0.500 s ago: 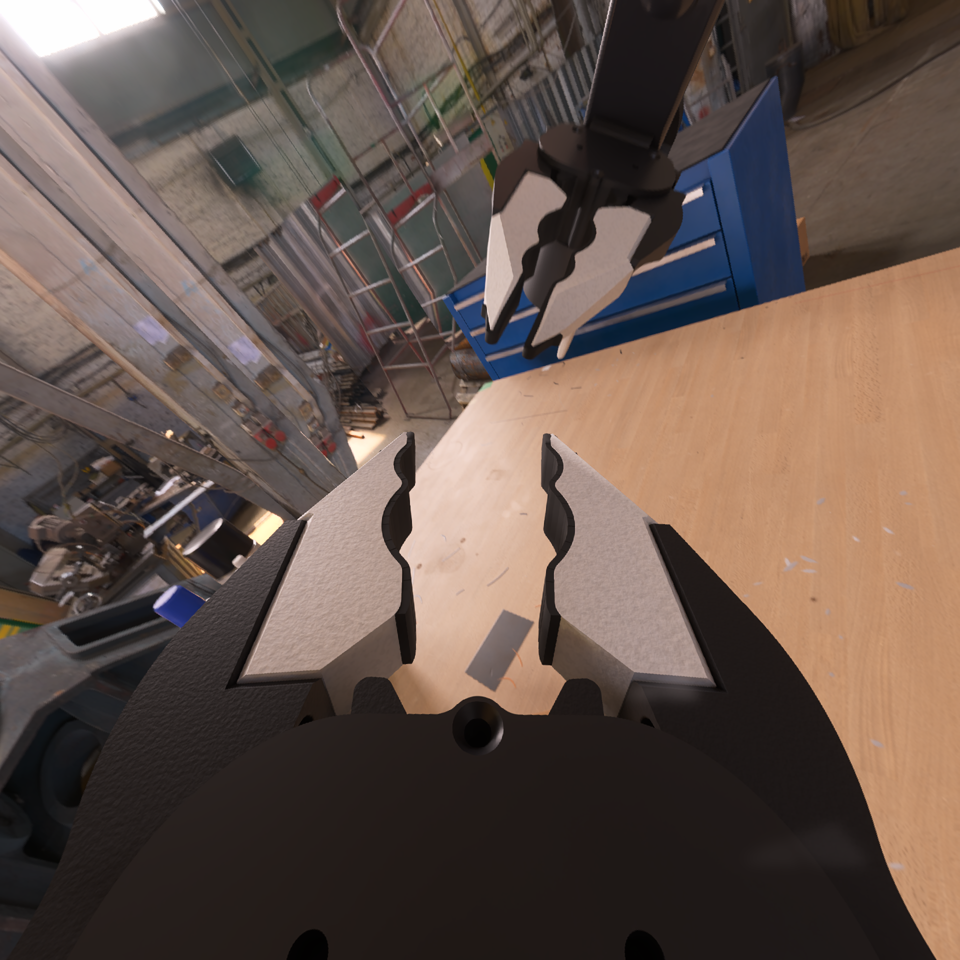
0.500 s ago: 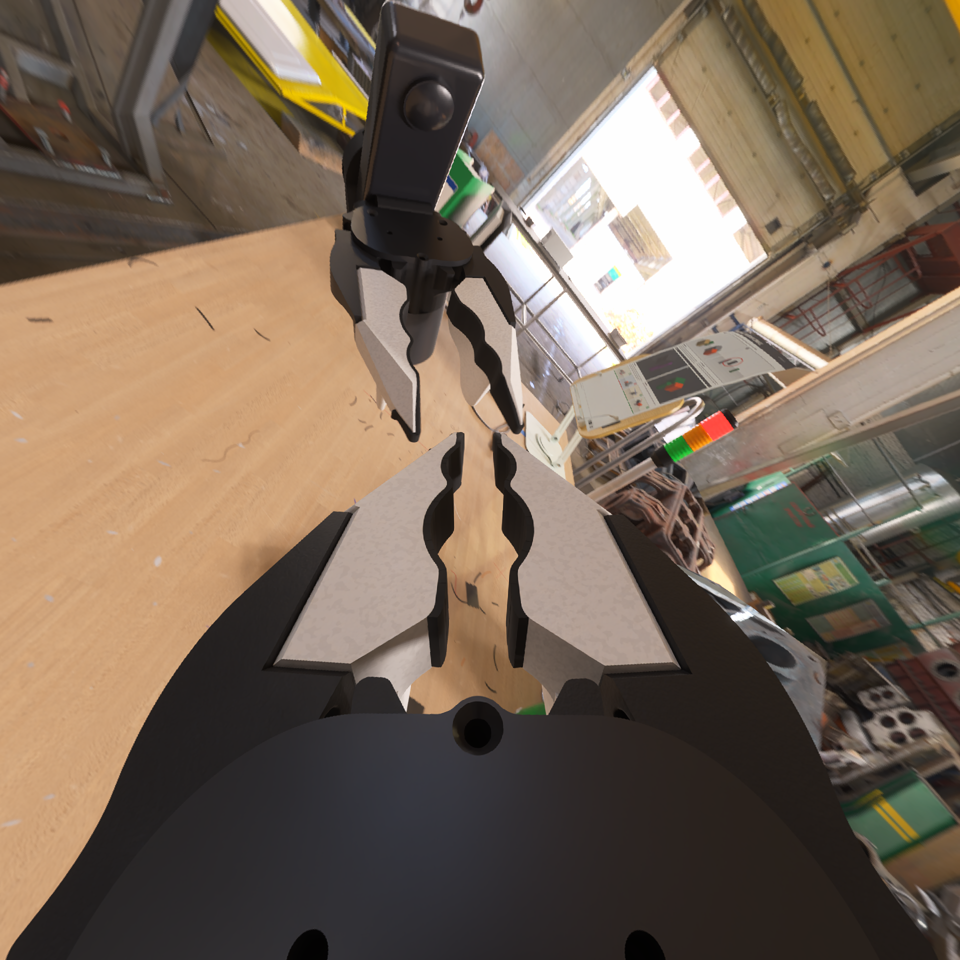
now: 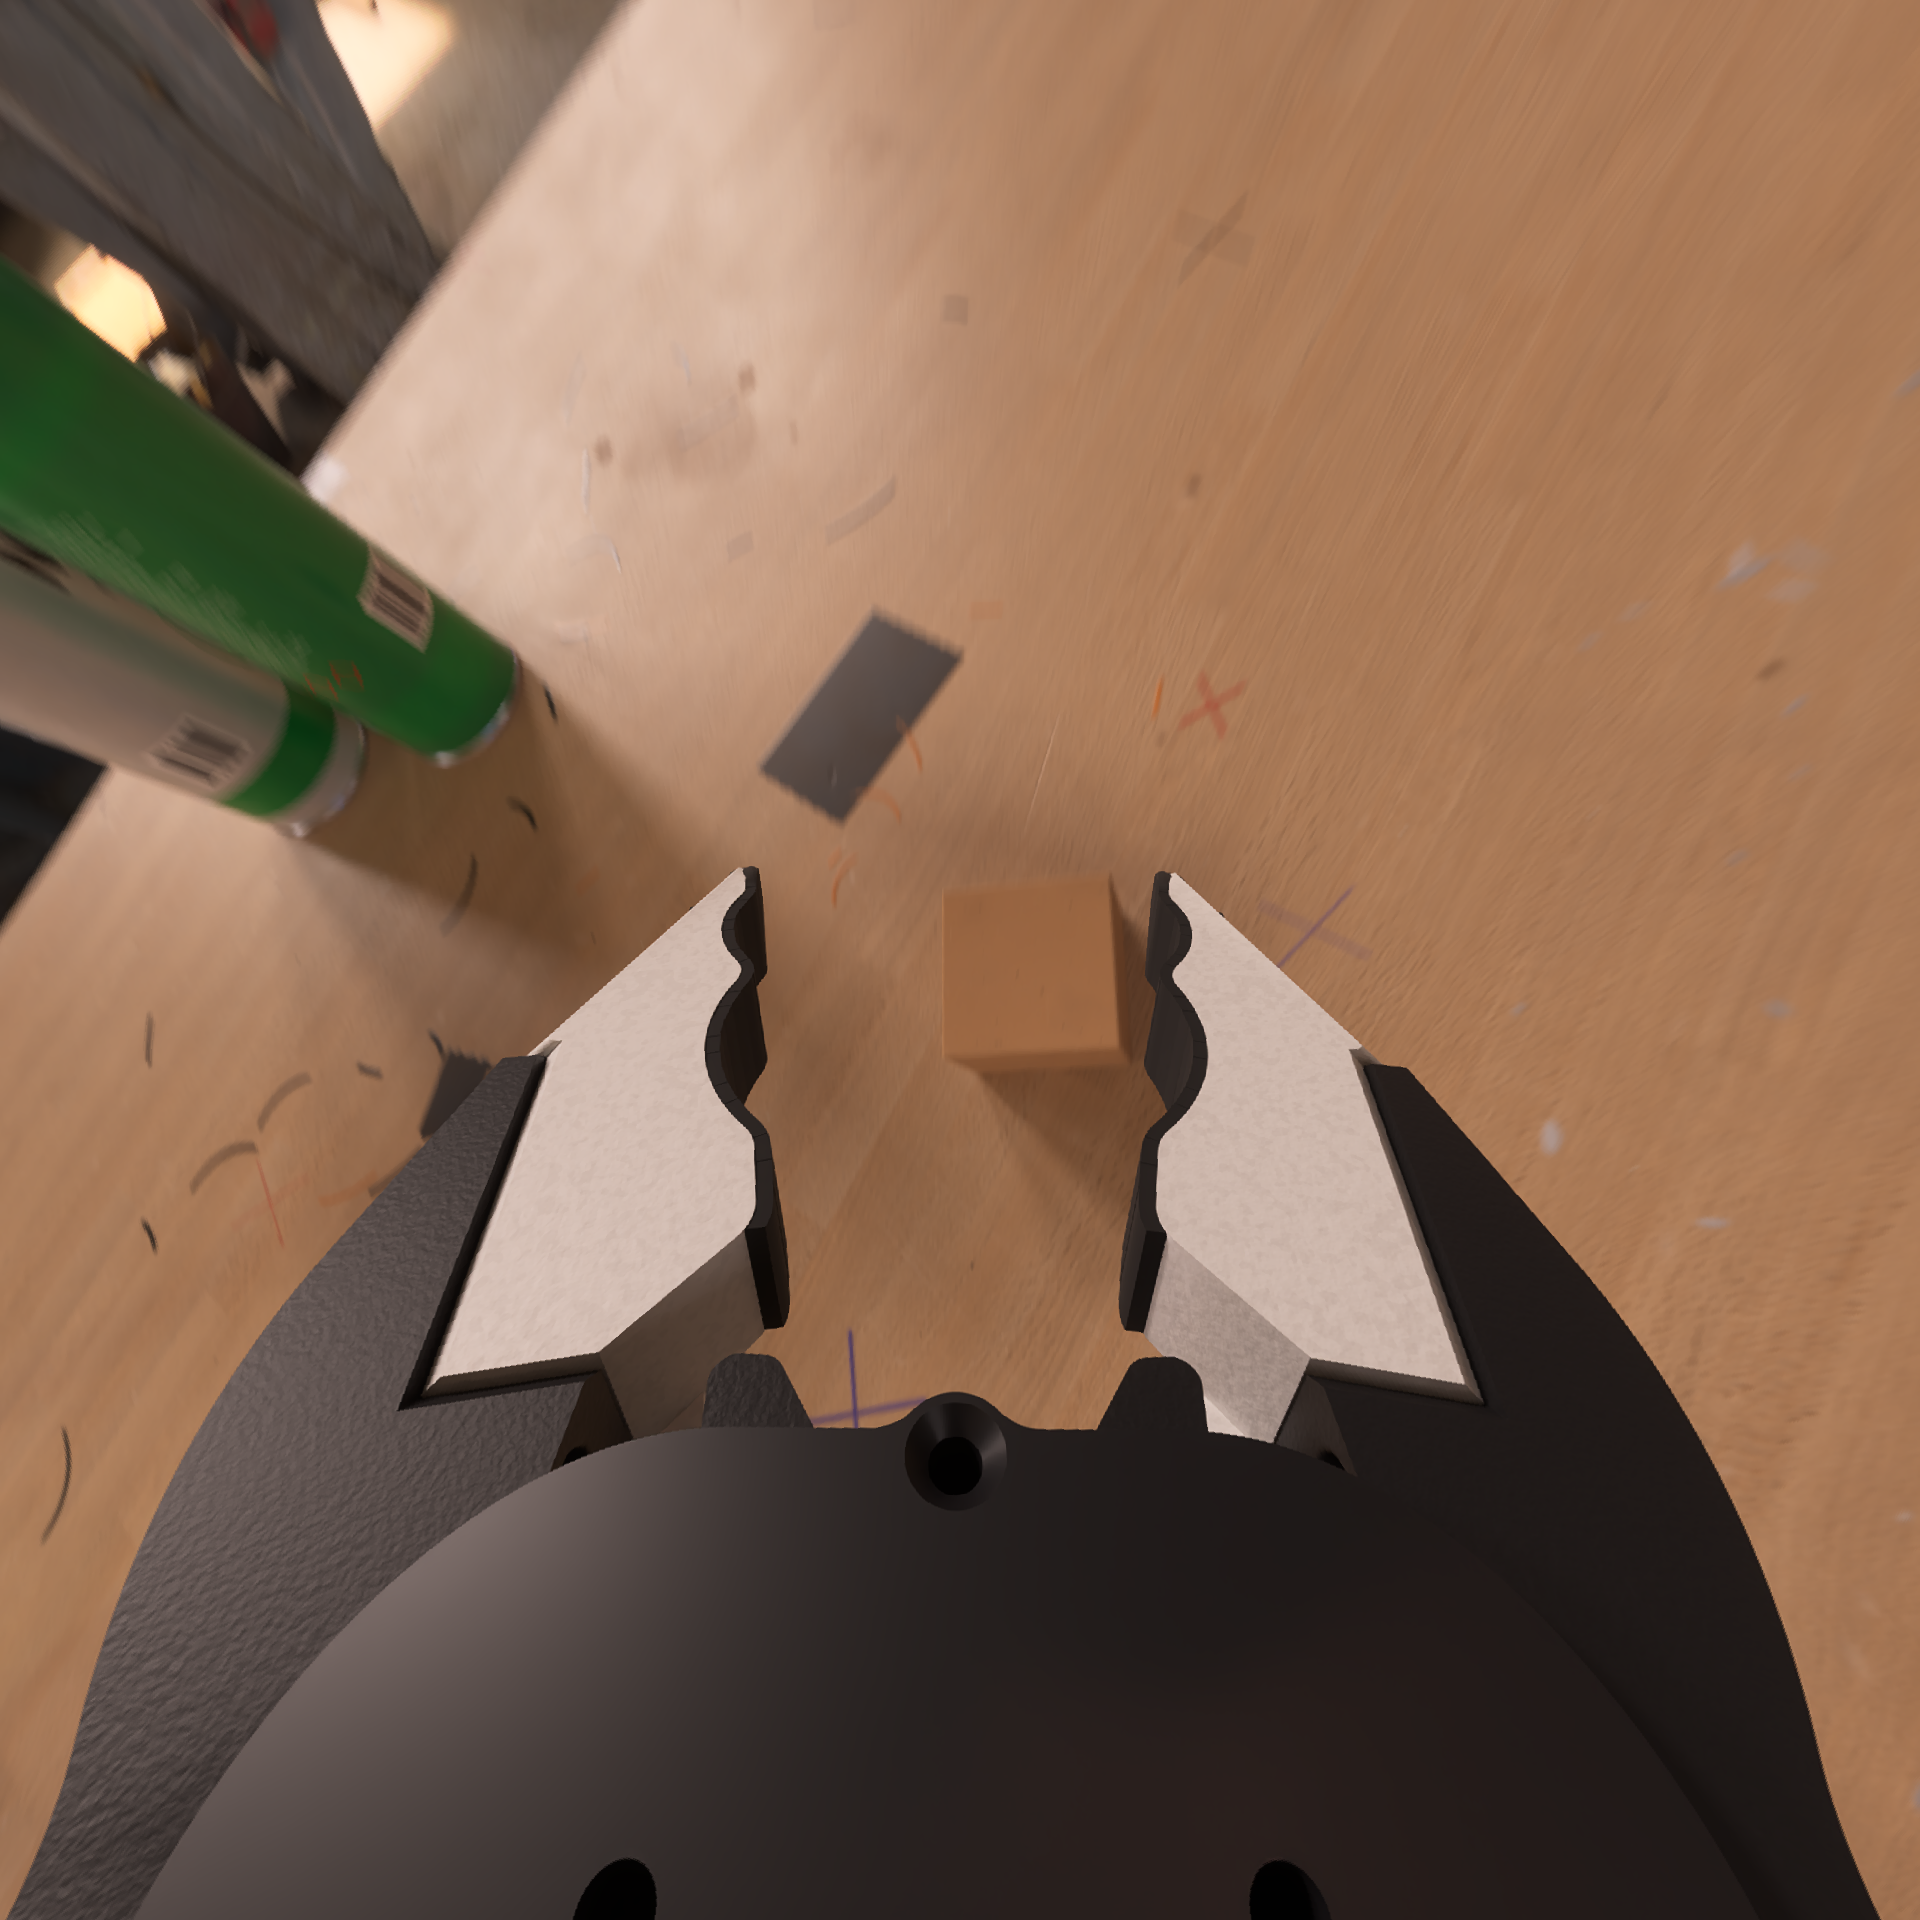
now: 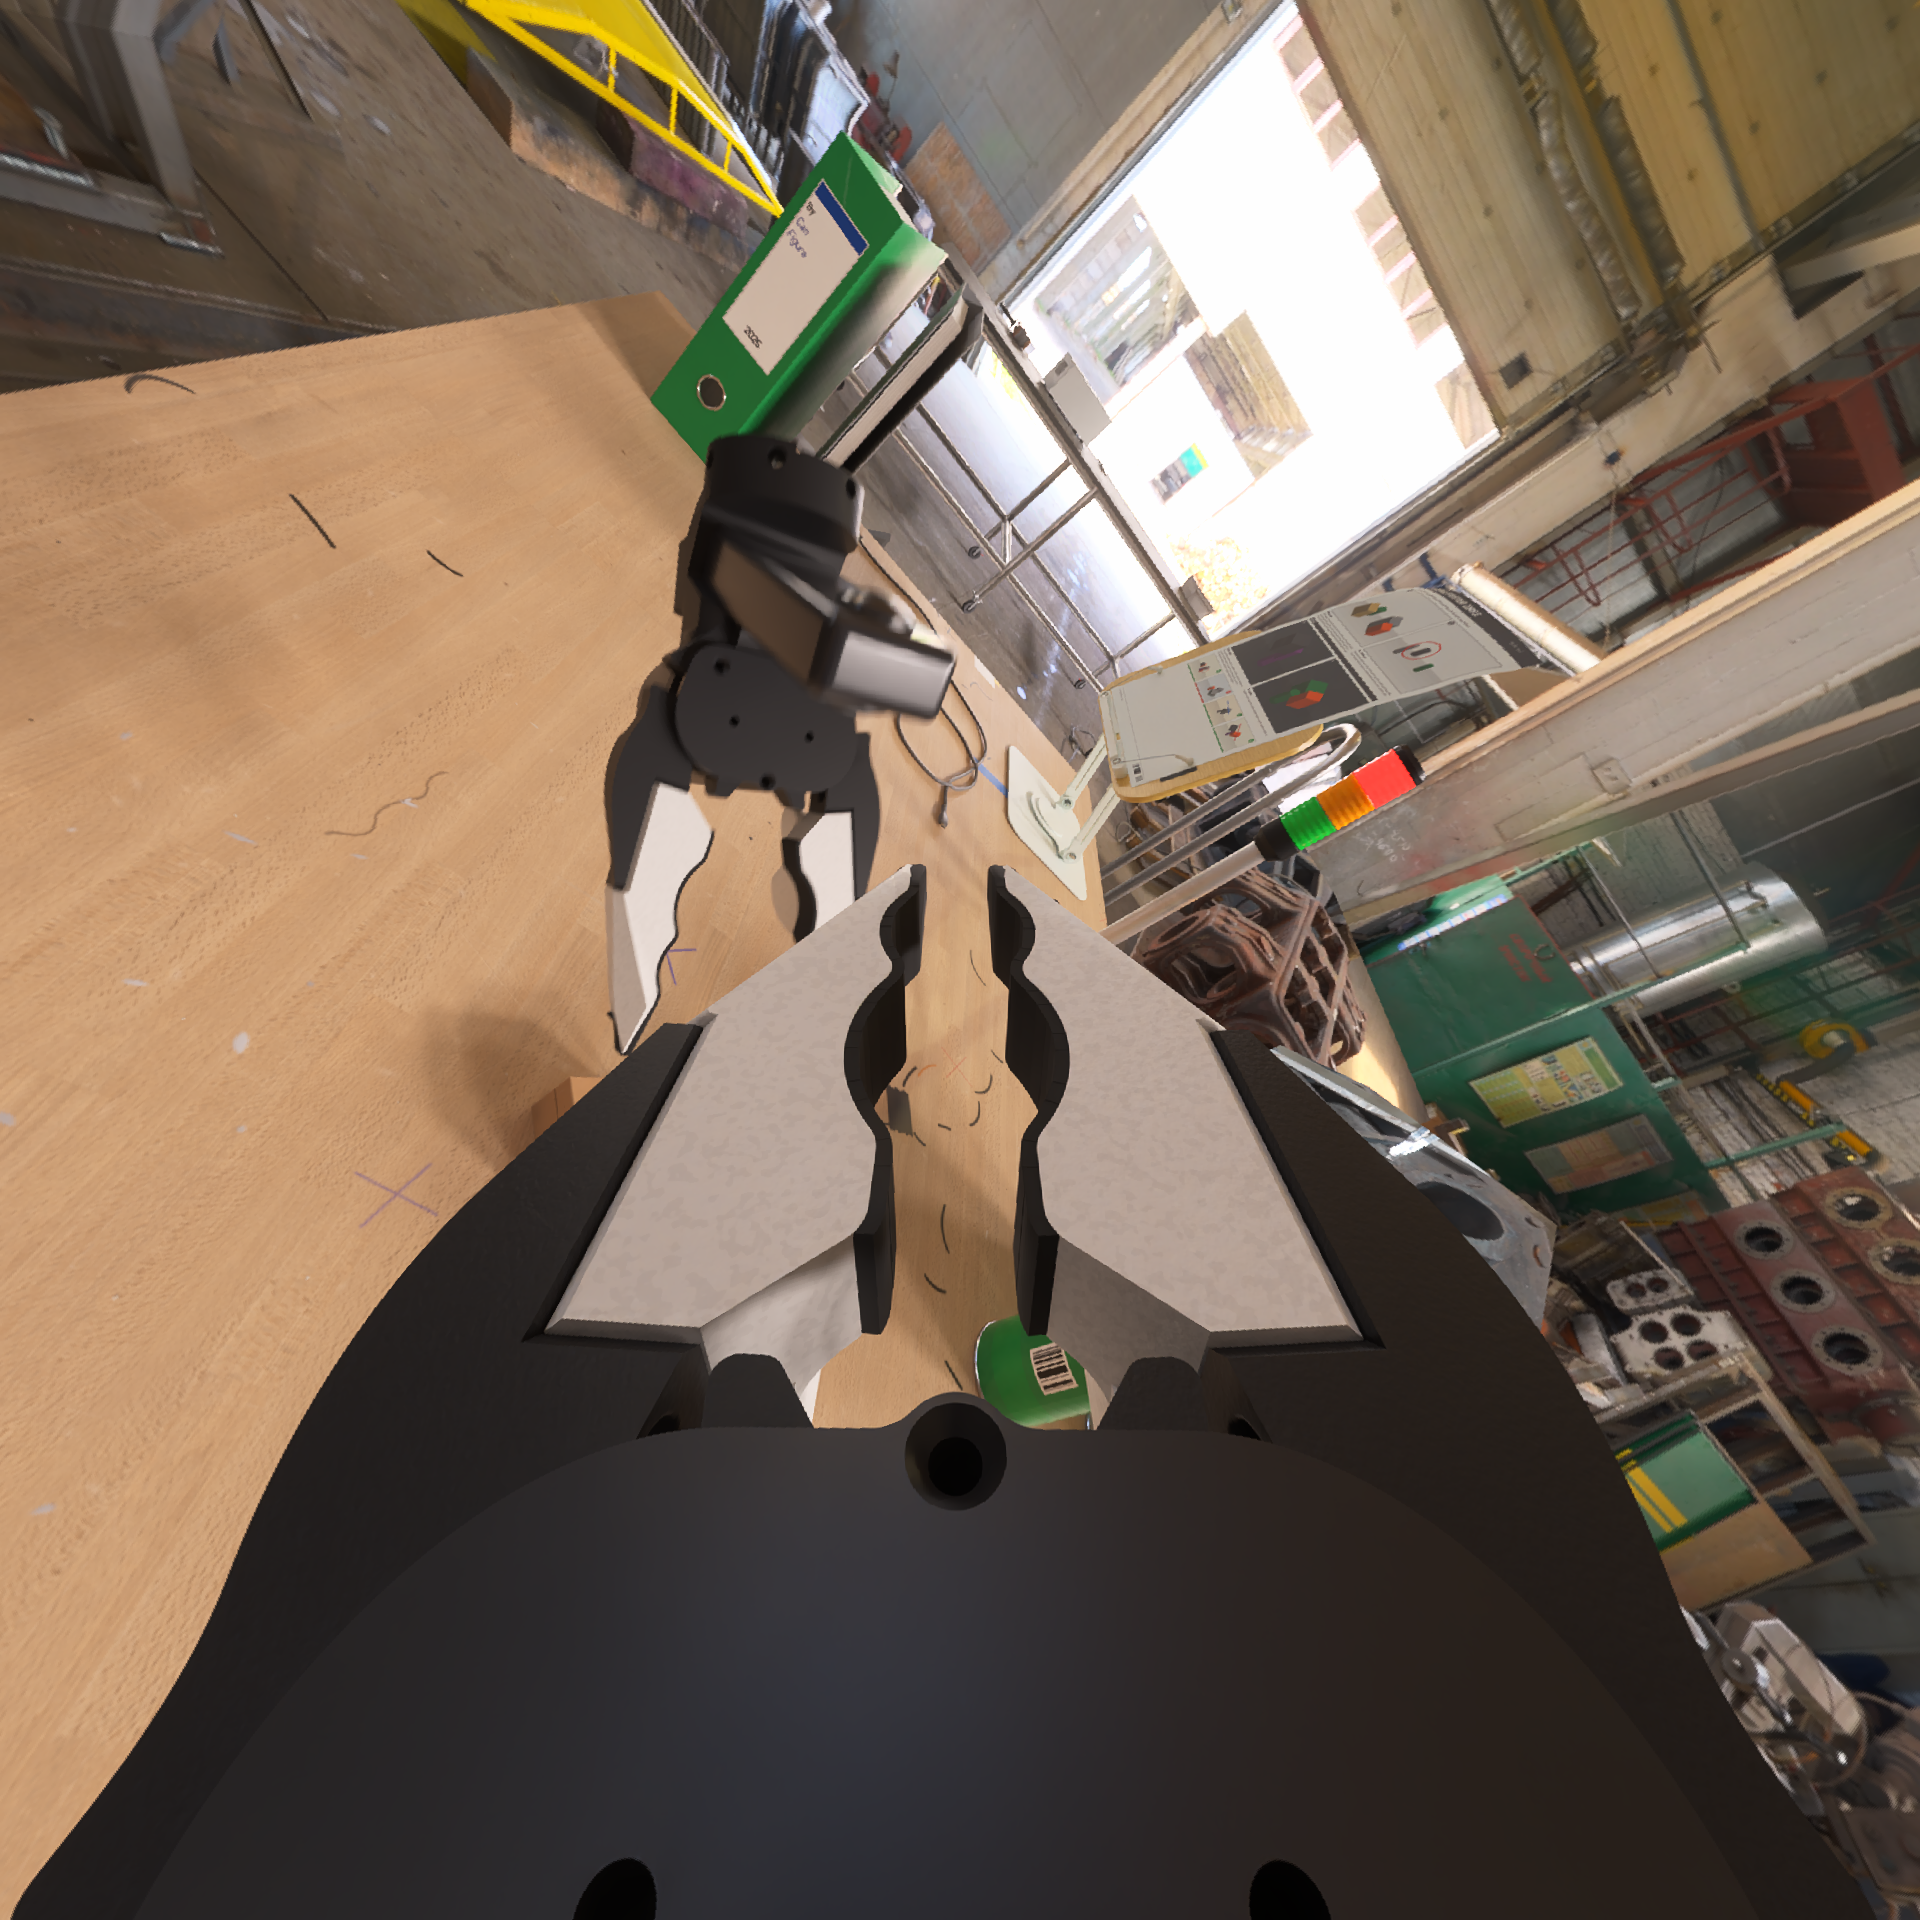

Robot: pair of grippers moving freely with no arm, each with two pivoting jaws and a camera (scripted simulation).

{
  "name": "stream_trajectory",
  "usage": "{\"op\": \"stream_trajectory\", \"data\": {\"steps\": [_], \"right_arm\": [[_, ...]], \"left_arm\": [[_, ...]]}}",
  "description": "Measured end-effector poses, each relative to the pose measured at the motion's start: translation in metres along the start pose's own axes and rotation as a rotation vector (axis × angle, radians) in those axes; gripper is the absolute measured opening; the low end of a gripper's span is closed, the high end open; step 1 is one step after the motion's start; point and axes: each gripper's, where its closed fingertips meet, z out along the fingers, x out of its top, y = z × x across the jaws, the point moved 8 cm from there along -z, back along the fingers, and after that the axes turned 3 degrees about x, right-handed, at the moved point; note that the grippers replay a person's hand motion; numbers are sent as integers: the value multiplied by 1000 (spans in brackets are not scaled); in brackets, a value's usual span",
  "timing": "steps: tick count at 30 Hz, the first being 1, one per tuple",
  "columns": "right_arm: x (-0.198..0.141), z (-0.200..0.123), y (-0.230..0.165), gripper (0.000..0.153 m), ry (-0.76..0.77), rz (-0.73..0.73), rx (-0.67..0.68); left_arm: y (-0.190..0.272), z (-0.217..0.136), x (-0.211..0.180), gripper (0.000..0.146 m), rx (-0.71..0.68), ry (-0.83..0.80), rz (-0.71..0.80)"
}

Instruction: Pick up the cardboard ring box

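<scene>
The wooden table (image 3: 1455, 416) takes up nearly everything I can see, pale, scuffed, and scattered with pen marks and shavings. At its far corner one green binder (image 4: 800, 301) stands upright. Nearer the edge, two green cans (image 3: 260, 592) lie side by side, touching. One dark grey patch (image 3: 862, 717) lies flat on the wood between the cans and the cardboard ring box (image 3: 1029, 971), the smallest thing here: a single plain brown cube sitting square on the table.

The left gripper (image 3: 956, 878) hangs over the box with its jaws spread wide and nothing in them. The box sits in the gap but well off centre, just beside the right-hand finger, with plenty of room on the other side. The right gripper (image 4: 954, 881) hovers apart from all this, jaws parted only a narrow way and empty, pointing along the table toward the cans.

What worries me is that offset. If the left gripper drops straight down from here, I'd expect the near fingertip to land on the box's top edge or nudge it sideways rather than straddle it. Closing unevenly could also push the light cube across the wood or twist it out of the pads. The blur in the view suggests a fast approach, which makes overshooting likelier.
</scene>
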Motion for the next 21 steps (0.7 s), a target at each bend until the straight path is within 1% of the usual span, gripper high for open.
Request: {"op": "stream_trajectory", "data": {"steps": [2, 6, 8, 10, 12, 15, 19, 21], "right_arm": [[-3, 0, 0, 11, -4, 4, 1], [-7, 1, 1, 10, -12, 10, -3], [-8, 0, 1, 11, -12, 13, -5], [-9, 0, 2, 11, -16, 14, -7], [-9, -1, 2, 11, -22, 13, -10], [-9, -1, 2, 11, -17, 14, -11], [-10, -1, 2, 11, -22, 16, -8], [-11, -1, 2, 11, -28, 17, -4]], "left_arm": [[2, 16, -17, 75, 5, -94, 2], [11, 43, -39, 82, -37, -232, -29], [15, 54, -47, 86, -49, -269, -36], [18, 63, -53, 86, -40, -279, -39], [20, 69, -55, 80, -48, -256, -68], [22, 72, -55, 61, -54, -222, -67], [20, 72, -55, 61, -40, -214, -58], [18, 66, -52, 61, -77, -184, -89]]}}
